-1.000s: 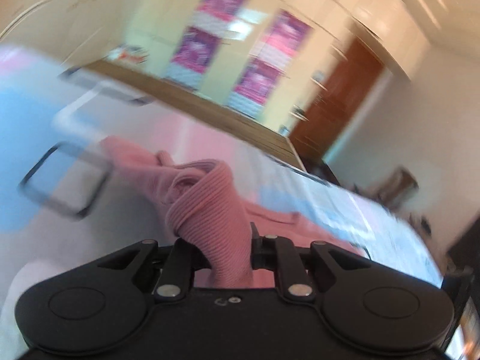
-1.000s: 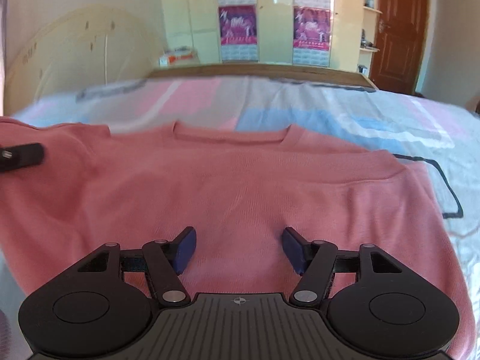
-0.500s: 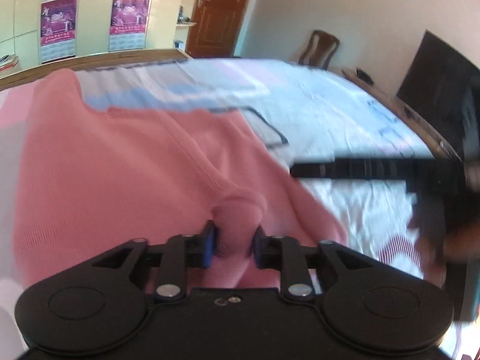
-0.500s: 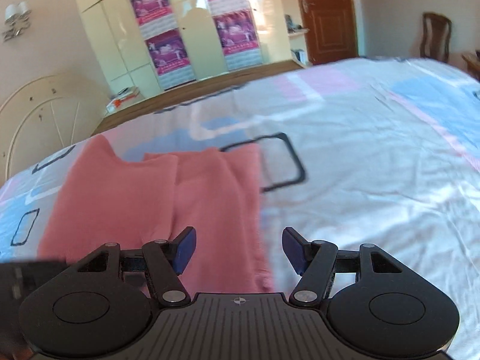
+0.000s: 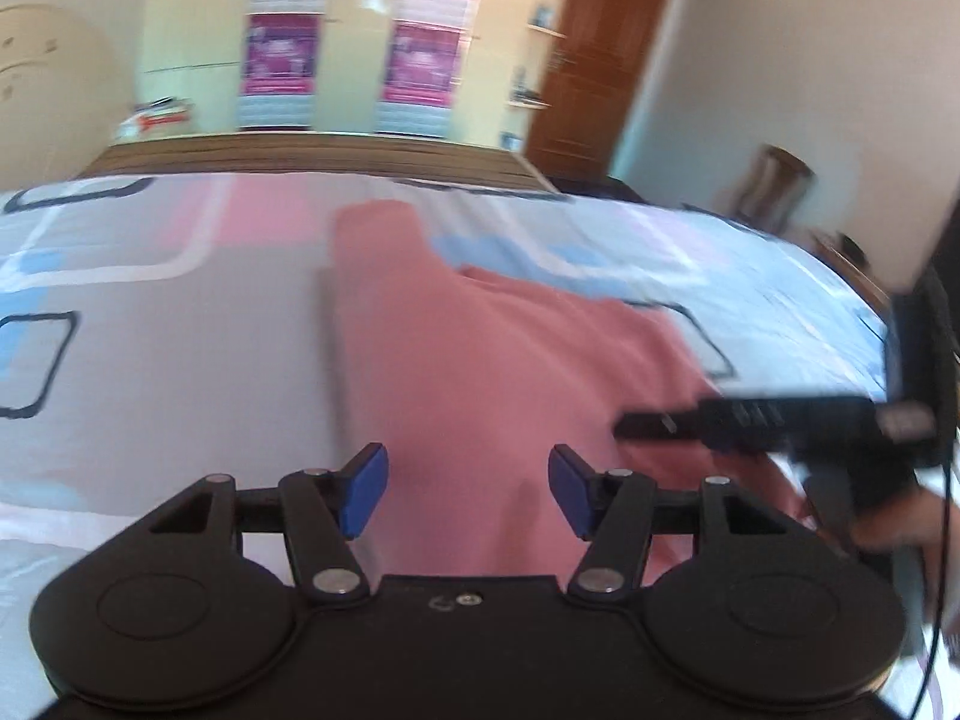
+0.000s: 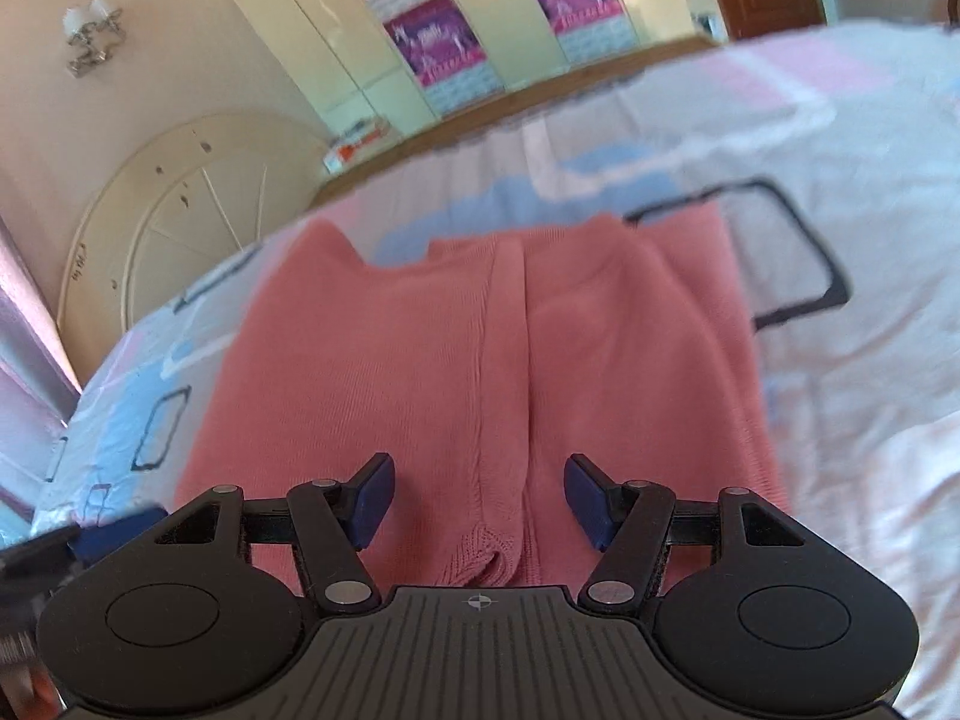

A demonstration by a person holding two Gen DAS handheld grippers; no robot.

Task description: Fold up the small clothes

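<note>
A pink knit sweater (image 6: 420, 360) lies flat on the bed, with its two sides folded inward and meeting along a line down the middle (image 6: 510, 372). My right gripper (image 6: 480, 501) hovers open over the near hem, with nothing between its blue pads. My left gripper (image 5: 468, 489) is over the sweater's (image 5: 480, 360) near left part. Its jaws are opening and the cloth lies below them, not pinched. In the left wrist view the right gripper (image 5: 636, 423) reaches in from the right as a dark bar, with a person's hand (image 5: 894, 531) behind it.
The patterned bedsheet (image 5: 150, 372) of pink, blue and grey panels spreads around the sweater. A wooden bed edge (image 5: 312, 153) runs along the far side. Beyond it stand wardrobe doors with purple posters (image 5: 420, 54), a brown door (image 5: 594, 60) and a chair (image 5: 774, 186). A cream headboard (image 6: 180, 222) is at left.
The left gripper was shut on a bunched fold of the sweater, carried it across and let go; its jaws now stand apart. The right gripper swung sideways and now looks along the folded sweater.
</note>
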